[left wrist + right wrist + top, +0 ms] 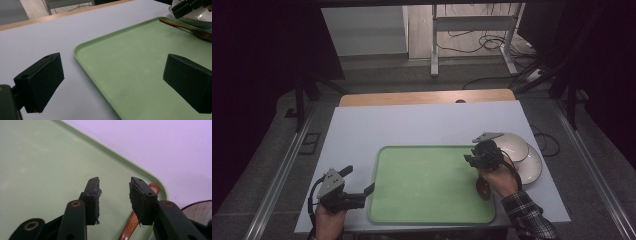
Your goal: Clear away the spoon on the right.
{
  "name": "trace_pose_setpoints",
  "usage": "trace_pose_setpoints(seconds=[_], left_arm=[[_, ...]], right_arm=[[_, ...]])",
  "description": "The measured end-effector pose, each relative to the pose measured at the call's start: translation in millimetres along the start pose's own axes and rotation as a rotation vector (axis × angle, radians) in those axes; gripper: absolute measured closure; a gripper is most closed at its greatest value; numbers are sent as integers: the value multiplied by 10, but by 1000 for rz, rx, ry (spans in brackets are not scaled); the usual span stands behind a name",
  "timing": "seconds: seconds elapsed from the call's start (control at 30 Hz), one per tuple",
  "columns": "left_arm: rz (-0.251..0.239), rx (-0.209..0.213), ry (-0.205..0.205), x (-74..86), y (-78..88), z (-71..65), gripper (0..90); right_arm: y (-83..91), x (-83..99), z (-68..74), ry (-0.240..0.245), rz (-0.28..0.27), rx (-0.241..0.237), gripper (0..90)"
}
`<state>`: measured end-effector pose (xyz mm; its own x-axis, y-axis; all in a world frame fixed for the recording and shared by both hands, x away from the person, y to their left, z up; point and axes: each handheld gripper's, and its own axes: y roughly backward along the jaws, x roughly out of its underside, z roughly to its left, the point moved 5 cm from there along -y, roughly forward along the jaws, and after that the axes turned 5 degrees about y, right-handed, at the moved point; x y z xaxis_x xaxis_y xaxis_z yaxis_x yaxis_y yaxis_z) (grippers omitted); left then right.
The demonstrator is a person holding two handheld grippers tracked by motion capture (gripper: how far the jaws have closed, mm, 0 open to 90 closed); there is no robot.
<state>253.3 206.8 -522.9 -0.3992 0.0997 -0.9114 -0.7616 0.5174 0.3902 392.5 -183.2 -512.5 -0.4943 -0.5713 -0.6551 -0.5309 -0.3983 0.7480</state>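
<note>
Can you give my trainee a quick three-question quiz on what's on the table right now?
1. True or false: the brown wooden spoon lies on the flat green plastic tray.
2. Where do the two white round ceramic plates sit? A) on the tray B) on the table right of the tray C) at the table's far left edge
3. Is anything between the jaws of the right gripper?

Key
1. True; it lies near the tray's right edge.
2. B; they overlap, beside the tray.
3. No; the jaws stand apart above the tray, with the spoon beneath and partly behind one jaw, not gripped.
</note>
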Motion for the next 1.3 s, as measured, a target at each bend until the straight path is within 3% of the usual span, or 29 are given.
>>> trace_pose_setpoints(seconds=[0.87, 1.3], left_arm=[[-2, -3, -3, 0, 0, -1, 27], [2, -3, -4, 4, -8, -4, 27]], right_arm=[[156, -2, -17, 12, -72, 1, 306], [283, -4, -6, 29, -105, 10, 212]])
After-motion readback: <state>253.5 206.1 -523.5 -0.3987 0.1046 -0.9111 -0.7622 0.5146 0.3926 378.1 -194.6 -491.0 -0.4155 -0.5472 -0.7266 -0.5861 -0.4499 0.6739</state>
